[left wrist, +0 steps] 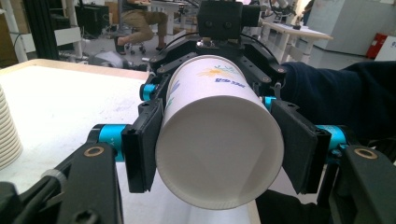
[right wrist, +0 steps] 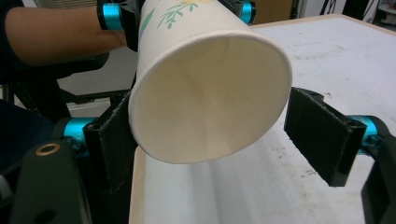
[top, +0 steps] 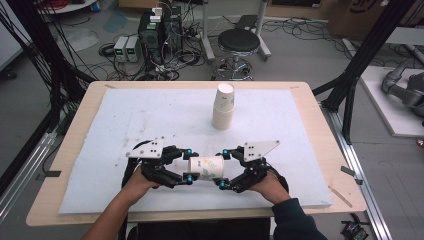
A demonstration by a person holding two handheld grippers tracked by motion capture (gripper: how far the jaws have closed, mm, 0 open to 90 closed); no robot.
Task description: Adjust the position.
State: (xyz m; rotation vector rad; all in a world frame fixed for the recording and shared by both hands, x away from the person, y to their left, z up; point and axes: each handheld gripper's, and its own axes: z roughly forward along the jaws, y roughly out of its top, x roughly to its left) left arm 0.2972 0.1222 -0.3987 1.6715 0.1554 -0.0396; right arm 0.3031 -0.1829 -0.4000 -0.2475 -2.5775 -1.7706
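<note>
Workshop floor beyond, strewn with cables, grey power boxes, black round stool [top: 239, 41]. Pale wooden bench [top: 310, 107] topped by white scuffed foam sheet [top: 150, 117].

White paper cup with green leaf print [top: 206, 167]: lying level near front edge, held between both grippers. Small blue lettering on side, too blurred to read. Base hidden from right gripper view; open mouth facing that camera.

Left gripper [top: 187, 165]: black padded fingers [left wrist: 142, 142] clamped on base end of cup.

Right gripper [top: 223, 168]: fingers [right wrist: 322, 135] straddling rim, parted; one pad clear of it, other hard to judge.

Upright stack of white paper cups [top: 223, 107]: mid-bench, well apart; cut off at edge in left gripper view.
</note>
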